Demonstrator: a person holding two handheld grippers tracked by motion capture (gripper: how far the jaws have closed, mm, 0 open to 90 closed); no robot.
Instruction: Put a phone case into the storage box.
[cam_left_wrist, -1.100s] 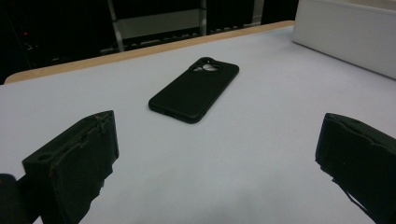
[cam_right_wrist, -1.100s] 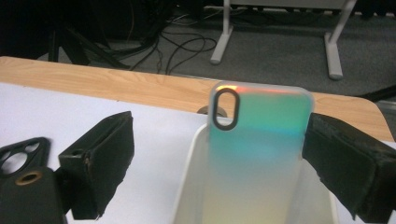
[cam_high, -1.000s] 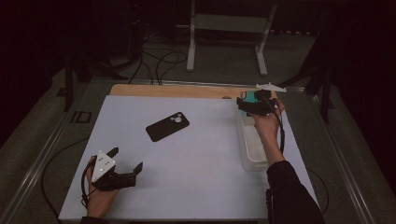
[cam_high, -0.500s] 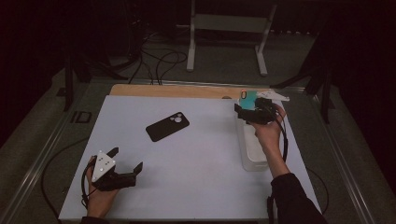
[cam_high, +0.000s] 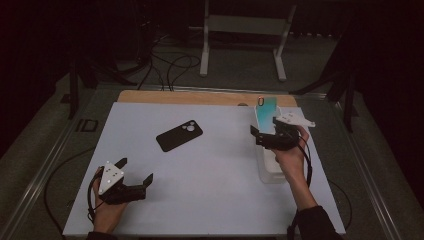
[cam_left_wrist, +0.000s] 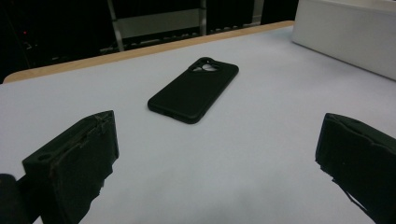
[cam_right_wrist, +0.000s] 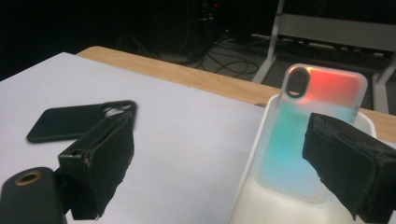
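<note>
A translucent phone case (cam_high: 266, 112), teal with an orange top, stands upright against the far end of a white bin (cam_high: 272, 172) at the table's right. My right gripper (cam_high: 264, 136) hovers just in front of it, open. In the right gripper view the case (cam_right_wrist: 303, 130) leans inside the bin (cam_right_wrist: 254, 158), and my right gripper (cam_right_wrist: 219, 140) has its jaws spread wider than the case, not touching it. A black phone case (cam_high: 179, 135) lies flat mid-table. My left gripper (cam_high: 135, 171) rests open near the front left, with the black case (cam_left_wrist: 194, 91) ahead of my left gripper (cam_left_wrist: 219, 126).
A white sheet (cam_high: 210, 190) covers the table, with a bare wooden strip (cam_high: 200, 97) along the far edge. Beyond it the floor is dark, with cables (cam_high: 170, 62) and a metal stand (cam_high: 245, 30). The white bin (cam_left_wrist: 345, 32) lies right of the black case.
My right gripper has drawn back toward the person, away from the teal case, which stays standing in the bin. The left gripper has not moved.
</note>
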